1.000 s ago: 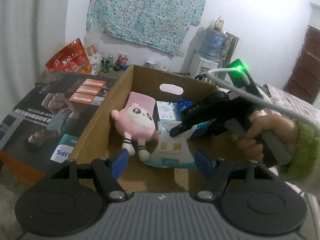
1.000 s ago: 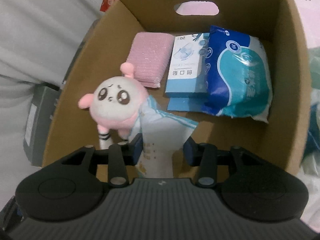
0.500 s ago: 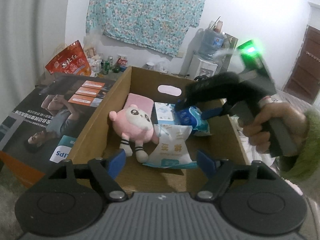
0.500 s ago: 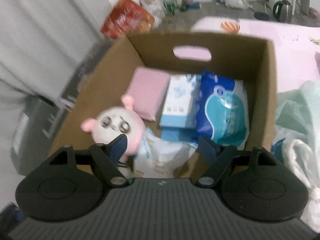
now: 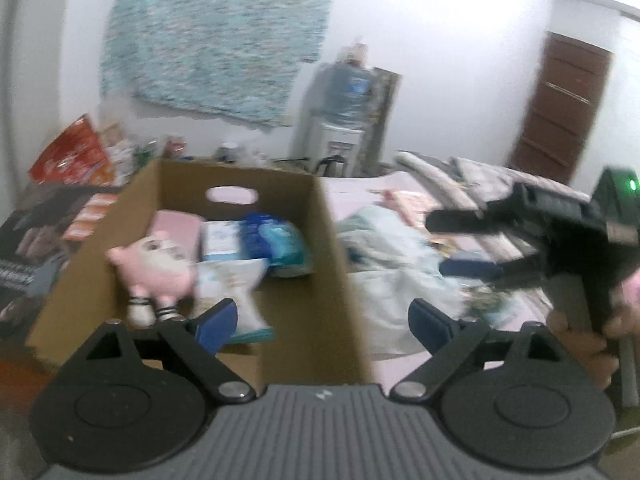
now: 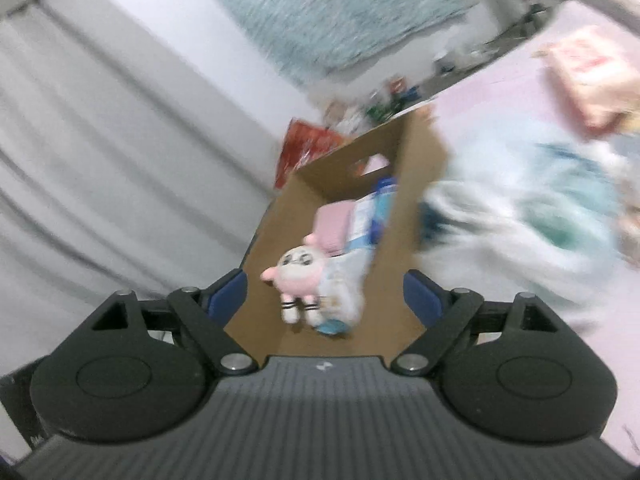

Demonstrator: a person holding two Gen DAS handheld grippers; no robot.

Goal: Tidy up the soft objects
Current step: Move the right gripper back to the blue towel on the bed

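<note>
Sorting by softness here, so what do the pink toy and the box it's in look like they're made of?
Pink toy: seemingly plush fabric, matte and fuzzy, with rounded stuffed limbs. Box: brown cardboard, matte, with flat stiff walls and a cut-out handle.

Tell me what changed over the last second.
The right gripper let go of the white tissue pack, its fingers just opening, and pulled back out of the cardboard box. The left gripper has just been opening, empty. Pink plush toy stayed put.

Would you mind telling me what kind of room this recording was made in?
Probably a lived-in bedroom: a bed with a pink sheet, a water dispenser by the wall, and a wooden door.
</note>
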